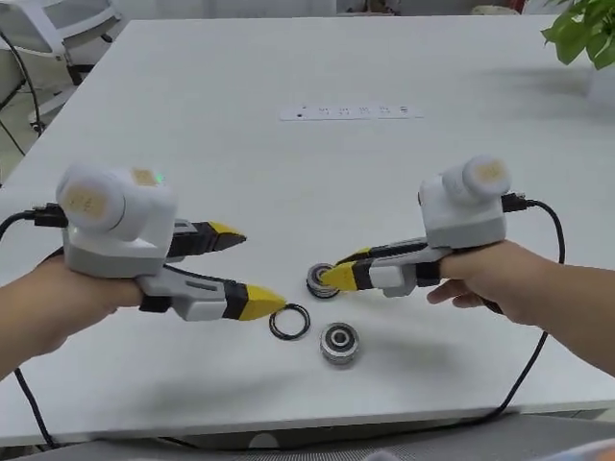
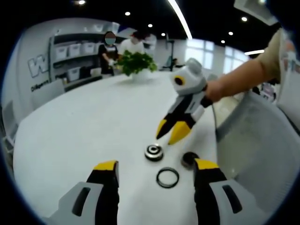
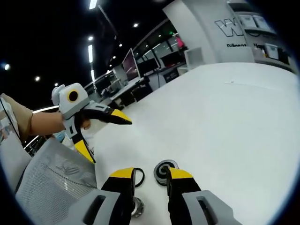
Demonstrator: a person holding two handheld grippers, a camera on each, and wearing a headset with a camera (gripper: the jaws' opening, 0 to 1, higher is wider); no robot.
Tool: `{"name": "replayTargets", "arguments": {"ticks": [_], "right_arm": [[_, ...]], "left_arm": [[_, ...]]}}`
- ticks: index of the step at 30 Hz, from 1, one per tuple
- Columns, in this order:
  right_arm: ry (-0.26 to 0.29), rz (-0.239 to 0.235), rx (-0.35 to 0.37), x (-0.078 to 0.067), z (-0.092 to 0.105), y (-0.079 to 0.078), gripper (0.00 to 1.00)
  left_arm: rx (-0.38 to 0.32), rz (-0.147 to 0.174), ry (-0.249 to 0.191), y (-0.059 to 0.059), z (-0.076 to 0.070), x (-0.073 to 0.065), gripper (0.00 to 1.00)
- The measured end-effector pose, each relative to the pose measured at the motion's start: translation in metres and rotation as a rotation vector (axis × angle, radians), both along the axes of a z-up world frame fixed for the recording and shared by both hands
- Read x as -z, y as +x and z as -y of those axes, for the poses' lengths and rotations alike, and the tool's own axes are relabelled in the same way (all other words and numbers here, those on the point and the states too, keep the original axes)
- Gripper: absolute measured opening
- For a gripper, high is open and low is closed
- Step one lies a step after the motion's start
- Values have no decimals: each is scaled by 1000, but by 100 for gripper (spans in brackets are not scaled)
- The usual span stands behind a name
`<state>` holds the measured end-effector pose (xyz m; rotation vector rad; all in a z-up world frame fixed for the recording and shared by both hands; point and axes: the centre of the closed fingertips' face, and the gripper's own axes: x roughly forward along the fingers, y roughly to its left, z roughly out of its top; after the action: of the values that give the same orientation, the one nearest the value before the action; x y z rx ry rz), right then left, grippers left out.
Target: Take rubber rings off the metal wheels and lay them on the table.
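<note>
White table surface carries all task items near the front edge, with a potted plant at the 1 o'clock corner and a flush socket strip at 12 o'clock. One rubber ring lies flat and free on the table. A metal wheel stands just beside it at 4 o'clock, and a second metal wheel sits at 1 o'clock of the ring. The left gripper is held at 9 o'clock of the ring, jaws spread wide and empty. The right gripper comes in from 3 o'clock. Its jaws are a narrow gap apart with nothing between them, and their tips are at the second wheel.
</note>
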<state>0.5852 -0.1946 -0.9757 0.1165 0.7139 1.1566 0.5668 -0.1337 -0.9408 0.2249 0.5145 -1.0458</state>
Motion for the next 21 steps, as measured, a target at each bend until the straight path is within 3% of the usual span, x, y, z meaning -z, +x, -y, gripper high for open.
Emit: {"name": "replayTargets", "arguments": {"ticks": [6,21], "right_arm": [[-26,20,10,6,8,8,26],[-75,45,-19,25,14,11,28]], "left_arm": [[6,-12,9,9,4,6,63],[13,-44,18,24,18,22,59]]}}
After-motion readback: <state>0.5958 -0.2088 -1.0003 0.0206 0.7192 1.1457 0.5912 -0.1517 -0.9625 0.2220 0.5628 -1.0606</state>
